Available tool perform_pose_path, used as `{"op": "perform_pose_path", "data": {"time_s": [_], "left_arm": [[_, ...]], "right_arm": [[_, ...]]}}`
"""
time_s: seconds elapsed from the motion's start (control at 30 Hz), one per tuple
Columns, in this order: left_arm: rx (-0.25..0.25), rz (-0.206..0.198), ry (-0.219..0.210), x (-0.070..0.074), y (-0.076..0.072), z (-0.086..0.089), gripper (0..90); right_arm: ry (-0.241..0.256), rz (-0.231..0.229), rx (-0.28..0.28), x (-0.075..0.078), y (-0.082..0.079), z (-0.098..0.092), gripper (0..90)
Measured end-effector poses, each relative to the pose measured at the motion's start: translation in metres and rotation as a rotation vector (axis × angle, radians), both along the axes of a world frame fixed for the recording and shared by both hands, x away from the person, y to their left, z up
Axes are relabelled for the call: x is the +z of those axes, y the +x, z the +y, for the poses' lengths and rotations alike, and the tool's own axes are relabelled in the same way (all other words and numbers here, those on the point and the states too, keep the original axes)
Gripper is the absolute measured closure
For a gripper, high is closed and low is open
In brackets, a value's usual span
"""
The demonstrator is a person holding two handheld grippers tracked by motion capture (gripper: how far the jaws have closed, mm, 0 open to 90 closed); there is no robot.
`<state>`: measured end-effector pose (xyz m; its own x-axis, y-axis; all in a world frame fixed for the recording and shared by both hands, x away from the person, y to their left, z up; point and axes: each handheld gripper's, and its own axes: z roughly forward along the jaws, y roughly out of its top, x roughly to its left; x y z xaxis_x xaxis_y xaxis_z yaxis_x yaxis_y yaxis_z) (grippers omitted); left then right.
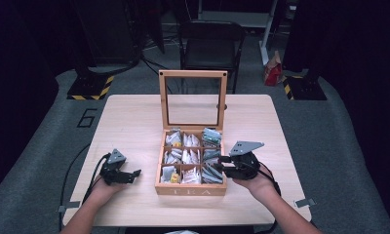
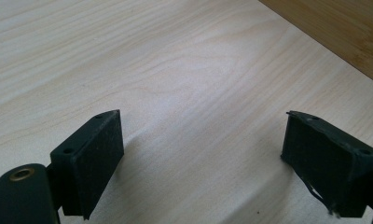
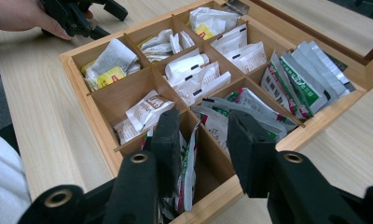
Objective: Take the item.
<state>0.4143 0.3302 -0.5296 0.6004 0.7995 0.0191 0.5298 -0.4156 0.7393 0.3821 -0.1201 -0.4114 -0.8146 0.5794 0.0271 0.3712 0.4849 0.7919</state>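
right gripper (image 3: 201, 140) closest, jaws partly apart, poised over the near right compartment of the tea box (image 3: 89, 105), nothing between them; green-and-white tea packets (image 3: 187, 163) just beneath, one black jaw against a packet edge or just beside it, hard to tell which. same gripper (image 1: 221, 165) held over the box's right side, gripped by the right hand (image 1: 261, 183). wooden tea box (image 1: 190, 189) near the middle of the bench (image 1: 129, 122), nine compartments, glass lid (image 1: 193, 97) standing upright at the back. white packets (image 3: 194, 74) in the middle cells, yellow-labelled packet (image 3: 105, 72) in a far corner cell, silver-green packets (image 3: 301, 79) in another. left gripper (image 1: 129, 175) resting low on the bench left of the box, well apart from it, jaws wide open and empty (image 2: 201, 154), bare light wood between them. left hand (image 1: 103, 187) around its body. black chair (image 1: 210, 46) beyond the bench.
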Motion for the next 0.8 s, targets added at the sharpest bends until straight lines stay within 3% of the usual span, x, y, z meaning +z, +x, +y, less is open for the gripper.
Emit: {"op": "perform_pose_path", "data": {"time_s": [0.8], "left_arm": [[0.0, 0.0, 0.0, 0.0, 0.0, 0.0, 12.1]], "right_arm": [[-0.019, 0.027, 0.045, -0.027, 0.001, 0.001, 75.8]]}}
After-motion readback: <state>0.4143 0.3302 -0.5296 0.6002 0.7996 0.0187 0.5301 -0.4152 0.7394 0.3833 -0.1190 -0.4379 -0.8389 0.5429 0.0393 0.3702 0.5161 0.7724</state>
